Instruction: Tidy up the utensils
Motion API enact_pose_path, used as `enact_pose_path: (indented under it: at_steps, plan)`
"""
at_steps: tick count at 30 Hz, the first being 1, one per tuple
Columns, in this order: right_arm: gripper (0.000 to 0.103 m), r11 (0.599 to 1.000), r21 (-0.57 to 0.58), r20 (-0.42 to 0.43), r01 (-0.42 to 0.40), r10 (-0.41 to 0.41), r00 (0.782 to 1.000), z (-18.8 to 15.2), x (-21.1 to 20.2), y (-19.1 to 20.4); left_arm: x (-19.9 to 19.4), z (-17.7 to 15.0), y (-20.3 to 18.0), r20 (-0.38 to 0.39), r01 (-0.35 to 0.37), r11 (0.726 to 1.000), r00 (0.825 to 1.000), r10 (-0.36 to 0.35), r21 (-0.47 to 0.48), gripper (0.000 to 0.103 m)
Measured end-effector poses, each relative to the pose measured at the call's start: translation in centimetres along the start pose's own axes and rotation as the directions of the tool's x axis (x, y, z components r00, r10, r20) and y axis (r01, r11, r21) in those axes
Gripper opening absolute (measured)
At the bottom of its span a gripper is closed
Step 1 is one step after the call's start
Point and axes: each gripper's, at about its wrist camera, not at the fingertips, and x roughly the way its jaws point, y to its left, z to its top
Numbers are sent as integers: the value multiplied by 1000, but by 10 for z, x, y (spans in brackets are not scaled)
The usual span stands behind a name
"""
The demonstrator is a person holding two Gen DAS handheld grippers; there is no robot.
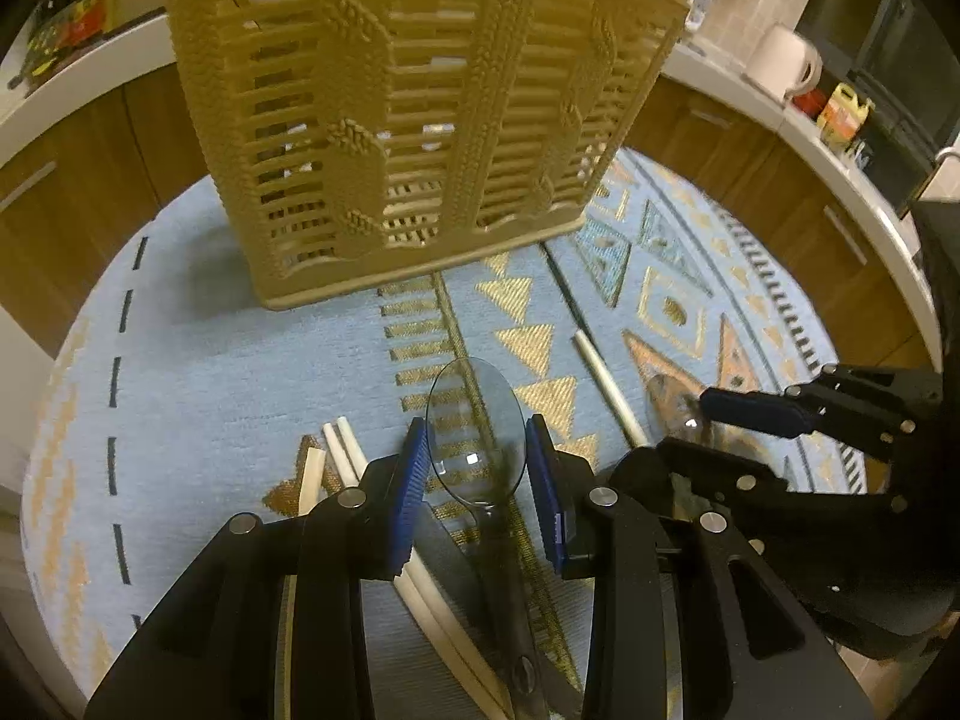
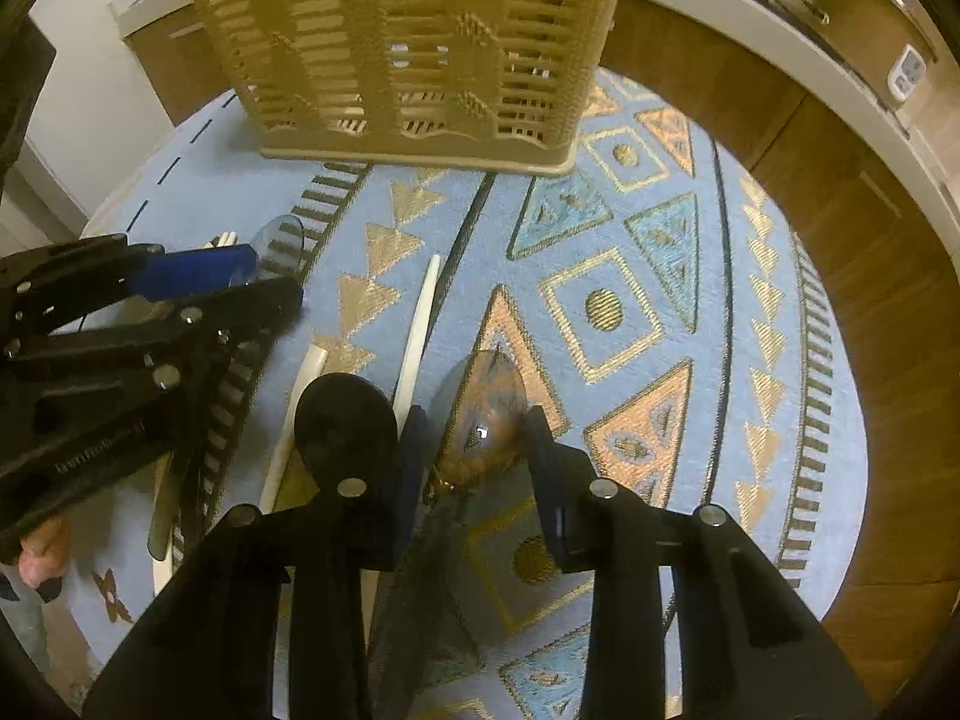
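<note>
Spoons are pinched in both tools now, clear spoon (image 1: 477,432) in my left tool (image 1: 480,468), amber spoon (image 2: 486,420) in my right tool (image 2: 477,450), so I'd lift straight, then tip handles into the basket (image 1: 414,120) at 12 o'clock.

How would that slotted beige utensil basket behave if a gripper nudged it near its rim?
The basket looks like thin moulded plastic with open slots, so probably light. It stands tall on a narrow base on the patterned cloth, so a high push may tip it rather than slide it. It appears stiff, not floppy.
</note>
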Motion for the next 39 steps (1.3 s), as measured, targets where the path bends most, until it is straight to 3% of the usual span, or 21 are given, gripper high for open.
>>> enact_pose_path:
  at_steps: [6,14,15,16,18,22,27,30,35,39]
  plan:
    - [30,999,16,113,-41,39,993,-15,-28,-10,-26,-2,-3,114,35,999,993,-35,5,31]
    - [29,996,27,273,-90,79,959,-26,-72,-19,-74,-5,-18,282,71,996,956,-82,52,31]
    - [22,995,27,292,-93,81,953,-27,-76,-19,-79,-6,-21,297,70,996,951,-84,59,31]
    - [5,995,25,302,-97,85,949,-28,-79,-20,-85,-6,-24,318,69,995,944,-88,71,31]
    - [3,992,30,334,-119,102,937,-32,-90,-21,-96,-7,-30,351,61,994,932,-88,86,31]
    - [3,991,31,332,-132,114,936,-28,-90,-27,-108,-6,-39,377,43,993,923,-81,109,31]
    - [4,978,86,240,-192,166,956,-25,-68,-44,-110,-4,-29,371,53,995,925,-79,80,31]
    - [13,975,106,180,-194,173,968,-26,-58,-53,-107,-4,-23,365,74,995,926,-91,60,31]
    - [54,976,120,109,-184,172,979,-25,-38,-52,-100,-5,-20,352,94,995,930,-104,45,31]
    - [54,982,124,52,-142,137,989,-19,-21,-46,-98,-6,-20,342,89,995,934,-101,51,31]
